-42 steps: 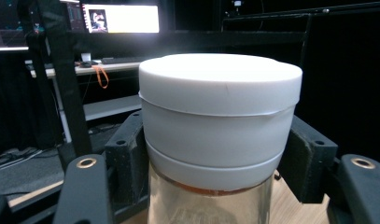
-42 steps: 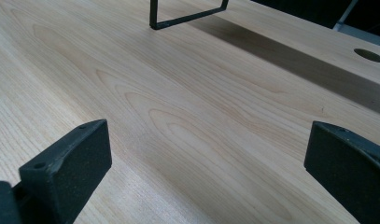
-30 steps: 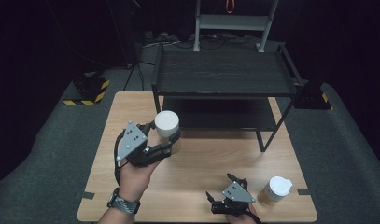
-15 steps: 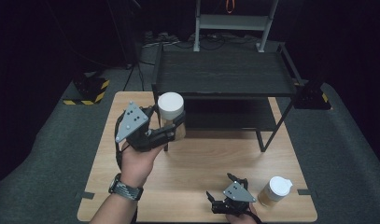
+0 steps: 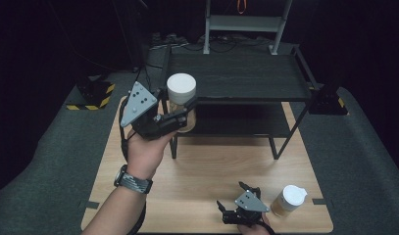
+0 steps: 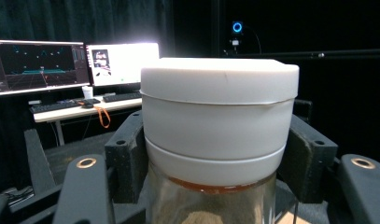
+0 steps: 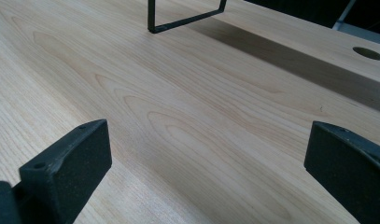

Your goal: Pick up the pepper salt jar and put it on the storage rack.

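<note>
My left gripper (image 5: 183, 116) is shut on a glass jar (image 5: 181, 95) with a wide white lid and brown contents. It holds the jar upright in the air beside the front left corner of the black two-level shelf (image 5: 236, 76), about level with the top board. Seen along the left gripper (image 6: 218, 161), the jar (image 6: 218, 116) sits between both pads. My right gripper (image 5: 240, 209) rests low at the table's front edge, open, with bare wood between its jaws (image 7: 206, 158). A second white-lidded jar (image 5: 288, 200) stands just to its right.
The shelf stands on the far half of the wooden table (image 5: 207, 161); one of its feet (image 7: 152, 21) lies ahead of the right gripper. Yellow-and-black striped blocks (image 5: 93, 93) sit on the floor at the left. Lit monitors (image 6: 38, 65) stand far behind.
The left hand has lifted the jar higher and carried it forward toward the shelf's top board. The right gripper and the second jar have stayed put.
</note>
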Demonstrator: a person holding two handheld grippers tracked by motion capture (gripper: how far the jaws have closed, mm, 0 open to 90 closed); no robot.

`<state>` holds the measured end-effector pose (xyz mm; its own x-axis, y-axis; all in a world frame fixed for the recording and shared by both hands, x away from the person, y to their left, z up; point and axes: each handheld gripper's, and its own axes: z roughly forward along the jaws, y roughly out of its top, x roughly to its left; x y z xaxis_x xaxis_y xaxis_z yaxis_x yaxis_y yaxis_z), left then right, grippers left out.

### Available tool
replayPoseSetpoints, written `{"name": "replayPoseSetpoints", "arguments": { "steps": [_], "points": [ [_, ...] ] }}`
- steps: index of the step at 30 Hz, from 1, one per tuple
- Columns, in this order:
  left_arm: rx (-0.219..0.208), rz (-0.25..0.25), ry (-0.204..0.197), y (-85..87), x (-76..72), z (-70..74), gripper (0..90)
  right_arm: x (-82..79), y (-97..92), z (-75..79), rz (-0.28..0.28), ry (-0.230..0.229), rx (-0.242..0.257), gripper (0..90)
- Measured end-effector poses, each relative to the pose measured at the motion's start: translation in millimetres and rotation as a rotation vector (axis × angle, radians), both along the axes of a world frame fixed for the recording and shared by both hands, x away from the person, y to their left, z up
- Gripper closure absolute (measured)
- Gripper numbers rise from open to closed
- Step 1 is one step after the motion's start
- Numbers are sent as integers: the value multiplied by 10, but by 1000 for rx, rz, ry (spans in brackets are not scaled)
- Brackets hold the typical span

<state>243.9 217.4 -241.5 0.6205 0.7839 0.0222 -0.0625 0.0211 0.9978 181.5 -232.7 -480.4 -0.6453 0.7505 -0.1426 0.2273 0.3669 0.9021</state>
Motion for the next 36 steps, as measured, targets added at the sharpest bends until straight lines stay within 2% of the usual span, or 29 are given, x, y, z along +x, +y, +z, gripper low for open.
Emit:
{"name": "replayPoseSetpoints", "arguments": {
  "steps": [8, 10, 28, 36],
  "points": [
    [-1, 11, -14, -46, 107, 105, 343, -1, -10, -4, -1, 0, 7, 0],
    [-11, 14, -8, -63, 163, 135, 343, -1, -12, -5, 0, 0, 8, 0],
    [-9, 79, 27, -297, 593, 315, 343, 8, -42, -12, 5, 4, 23, 0],
    [-6, 106, 34, -402, 724, 392, 343, 12, -52, -14, 6, 6, 28, 0]
  ]
}}
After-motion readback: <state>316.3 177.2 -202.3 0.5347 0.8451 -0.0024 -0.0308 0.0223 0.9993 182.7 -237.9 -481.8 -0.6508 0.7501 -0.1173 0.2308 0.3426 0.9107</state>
